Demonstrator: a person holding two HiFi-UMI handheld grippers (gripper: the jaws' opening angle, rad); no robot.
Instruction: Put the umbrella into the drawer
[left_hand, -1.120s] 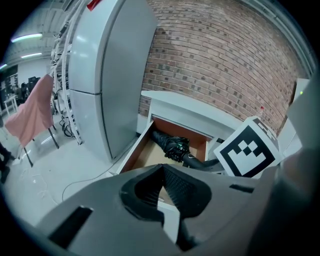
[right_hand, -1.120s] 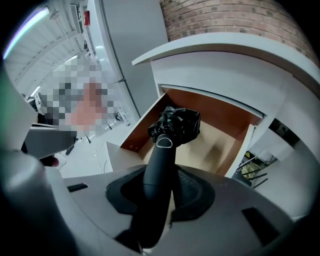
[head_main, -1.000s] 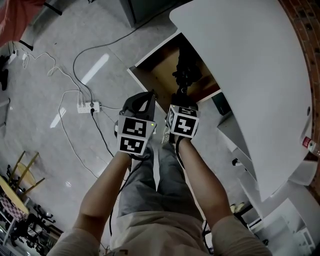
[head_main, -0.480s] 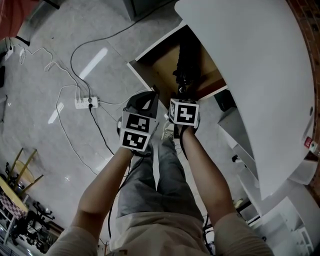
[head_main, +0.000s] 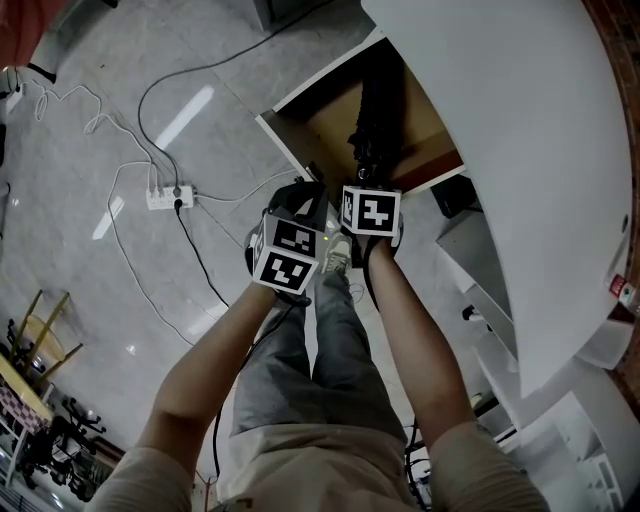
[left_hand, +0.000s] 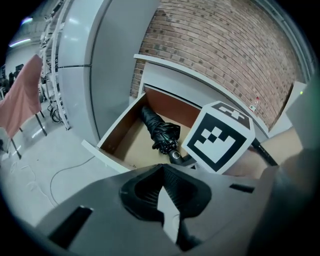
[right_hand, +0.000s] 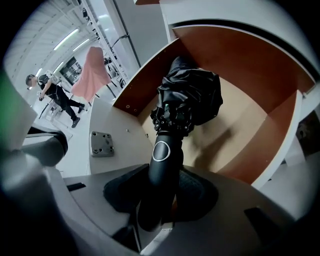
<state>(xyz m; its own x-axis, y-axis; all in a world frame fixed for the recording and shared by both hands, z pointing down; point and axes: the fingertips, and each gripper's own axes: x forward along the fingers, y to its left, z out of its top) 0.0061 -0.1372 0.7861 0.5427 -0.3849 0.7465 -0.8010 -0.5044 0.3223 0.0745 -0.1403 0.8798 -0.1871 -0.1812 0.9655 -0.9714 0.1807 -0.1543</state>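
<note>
**Umbrella's down in the drawer, right gripper easing off**

The folded black umbrella (right_hand: 190, 97) lies inside the open drawer (right_hand: 260, 95). Its bundled canopy is toward the drawer's back and its long axis runs back to front. The glossy black handle (right_hand: 162, 165) pokes toward the drawer's front, straight into my right gripper (right_hand: 161, 192), which points steeply down at it. Those jaws have just been opening. The handle sits between them, but the pads look slack on it, not squeezing. So the right one's clearly nearer, with the umbrella dead ahead of it. My left gripper (left_hand: 162, 172) hangs just outside the drawer front, jaws pressed together on nothing. The fabric's crumpled, with rib tips bunched at the handle end.
</note>
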